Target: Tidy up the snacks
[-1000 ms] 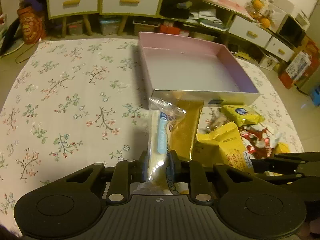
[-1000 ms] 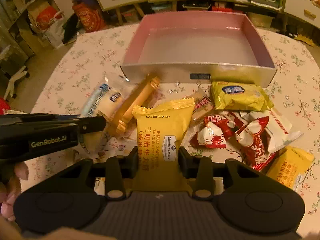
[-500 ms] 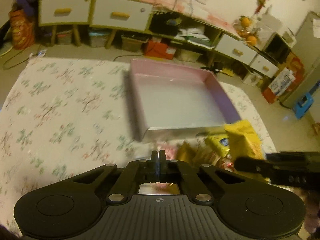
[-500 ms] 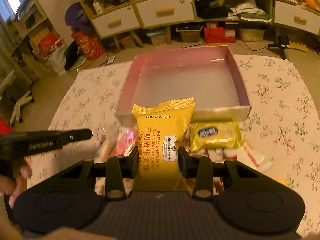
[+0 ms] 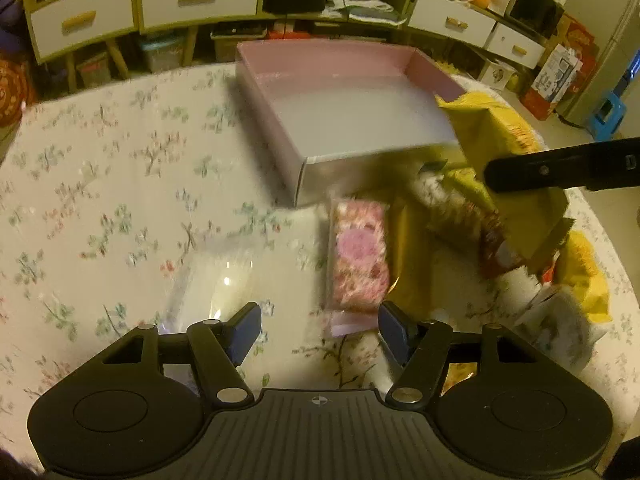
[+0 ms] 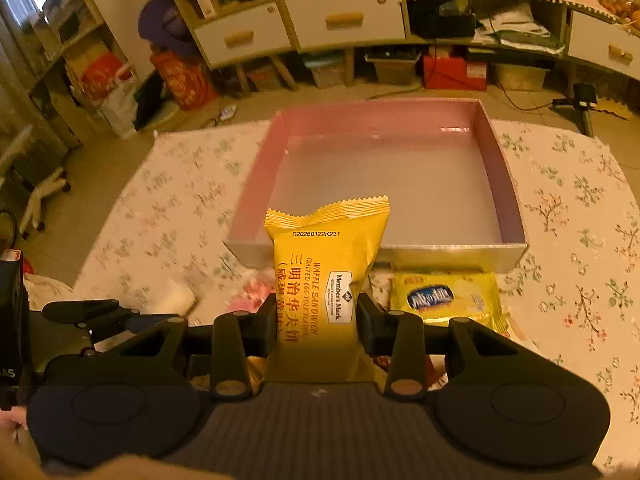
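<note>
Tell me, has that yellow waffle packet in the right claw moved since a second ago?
Yes. The yellow waffle packet, clamped in the right claw, has risen off the snack pile, its top now overlapping the pink box's near wall.

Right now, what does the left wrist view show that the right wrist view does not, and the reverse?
Only the left wrist view: the open left tool, nothing between its fingers, and a pink patterned packet.

Only the right wrist view: the printed front of the yellow waffle packet gripped by the right tool, and a yellow packet with a blue logo.

Both: the pink box, with nothing in it, and the floral cloth.
</note>
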{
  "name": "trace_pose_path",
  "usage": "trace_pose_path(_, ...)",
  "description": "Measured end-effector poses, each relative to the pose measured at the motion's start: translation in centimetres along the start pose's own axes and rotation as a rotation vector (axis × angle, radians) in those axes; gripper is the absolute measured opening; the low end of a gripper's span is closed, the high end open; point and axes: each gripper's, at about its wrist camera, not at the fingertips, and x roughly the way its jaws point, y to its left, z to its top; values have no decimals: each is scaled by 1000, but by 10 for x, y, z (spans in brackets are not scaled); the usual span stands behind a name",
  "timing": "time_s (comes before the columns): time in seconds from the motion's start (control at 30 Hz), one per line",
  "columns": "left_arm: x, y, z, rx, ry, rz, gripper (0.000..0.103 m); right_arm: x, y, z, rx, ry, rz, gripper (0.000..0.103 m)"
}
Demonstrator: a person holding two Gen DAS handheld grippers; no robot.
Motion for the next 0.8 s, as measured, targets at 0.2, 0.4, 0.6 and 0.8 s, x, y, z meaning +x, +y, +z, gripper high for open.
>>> trace_pose_path(0.2,1,2,-13,12,-41,-37,55,2,0,5,4,-1,-36,36)
trace_pose_path(0.4,3,-7,-19,14,-69,-99,3,10,0,4,6,15,-56,36)
trace_pose_path(0.6,3,-2,-23,-48,-105,-151,0,14,-1,2,5,29,-63,36)
trace_pose_path(0.8,-14,4,-18,-87,-149,-192,0,5,-3,5,8,4,-58,36)
